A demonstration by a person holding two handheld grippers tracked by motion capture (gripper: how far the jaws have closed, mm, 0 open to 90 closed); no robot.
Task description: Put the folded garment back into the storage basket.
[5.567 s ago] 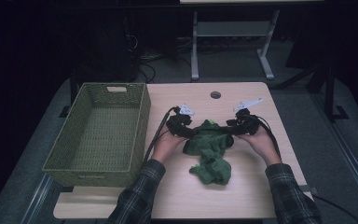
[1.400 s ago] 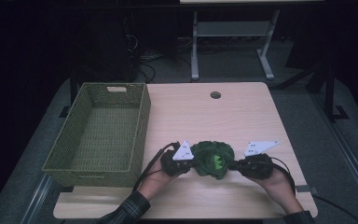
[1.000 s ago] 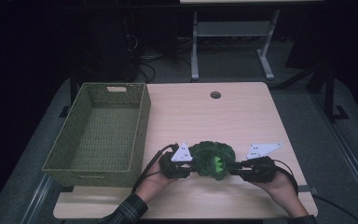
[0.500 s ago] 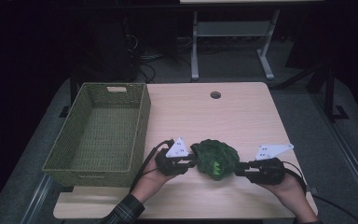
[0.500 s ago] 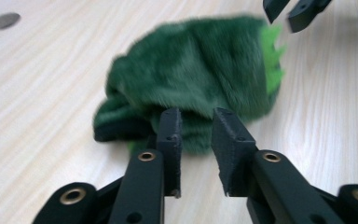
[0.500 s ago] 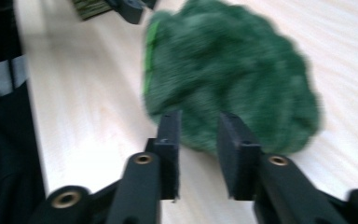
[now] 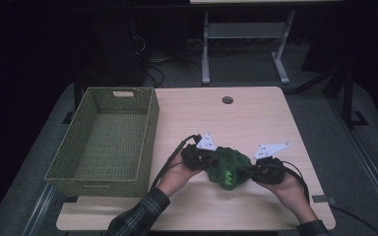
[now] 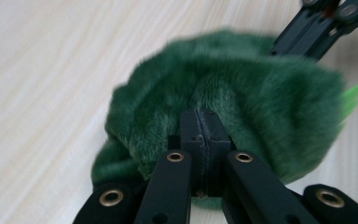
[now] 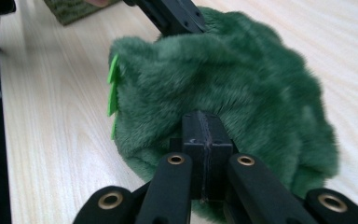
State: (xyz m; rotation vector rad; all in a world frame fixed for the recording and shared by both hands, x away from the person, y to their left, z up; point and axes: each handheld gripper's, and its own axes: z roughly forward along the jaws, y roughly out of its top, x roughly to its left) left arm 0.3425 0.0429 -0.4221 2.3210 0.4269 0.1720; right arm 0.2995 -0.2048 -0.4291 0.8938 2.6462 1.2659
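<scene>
High view: wicker basket (image 7: 78, 167) bare inside; both grippers (image 7: 203, 158) (image 7: 256, 171) clenched on green plush cloth (image 7: 229, 164).

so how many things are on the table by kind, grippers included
green plush cloth: 1
green wicker basket: 1
grippers: 2, the left gripper and the right gripper, each shut on the plush cloth
total: 4

A green wicker basket (image 7: 147, 129) sits on the table (image 7: 256, 113).
</scene>
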